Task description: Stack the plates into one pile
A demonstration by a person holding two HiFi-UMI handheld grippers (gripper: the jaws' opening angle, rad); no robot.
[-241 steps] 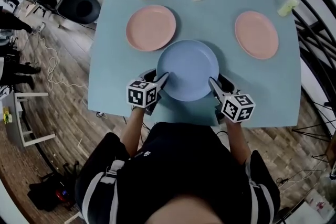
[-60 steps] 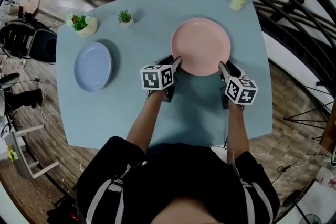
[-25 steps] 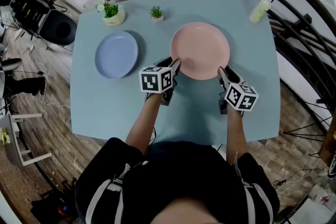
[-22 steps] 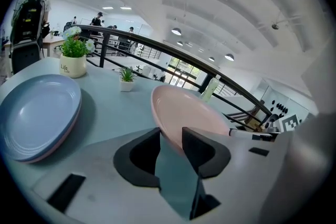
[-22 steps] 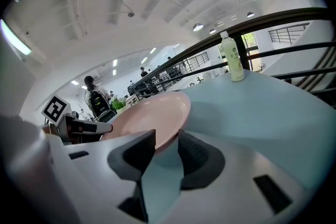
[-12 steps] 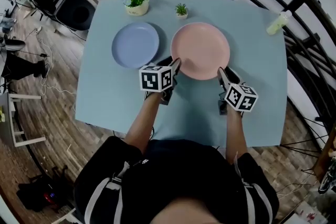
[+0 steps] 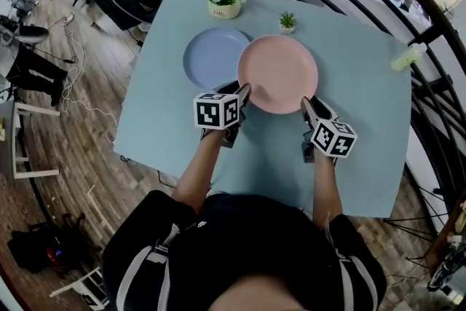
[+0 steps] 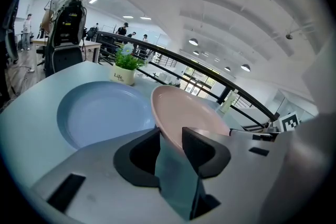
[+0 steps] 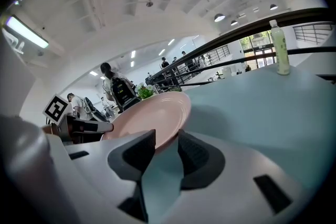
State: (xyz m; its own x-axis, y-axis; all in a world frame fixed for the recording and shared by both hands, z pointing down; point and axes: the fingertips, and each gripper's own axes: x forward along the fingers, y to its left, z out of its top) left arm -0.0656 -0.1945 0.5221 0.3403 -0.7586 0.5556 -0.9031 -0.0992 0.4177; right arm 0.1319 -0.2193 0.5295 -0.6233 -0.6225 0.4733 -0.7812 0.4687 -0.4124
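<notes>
With my left gripper and right gripper jaws clamped on opposite rims of the pink plate, I hold it above the surface, overlapping the blue plate; centring and lowering are not yet done.

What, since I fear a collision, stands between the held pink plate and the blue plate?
Nothing visible. The pink plate, clamped by the left gripper and right gripper, overlaps the right edge of the blue plate in the head view; the flower pot and small plant stand beyond both plates.
</notes>
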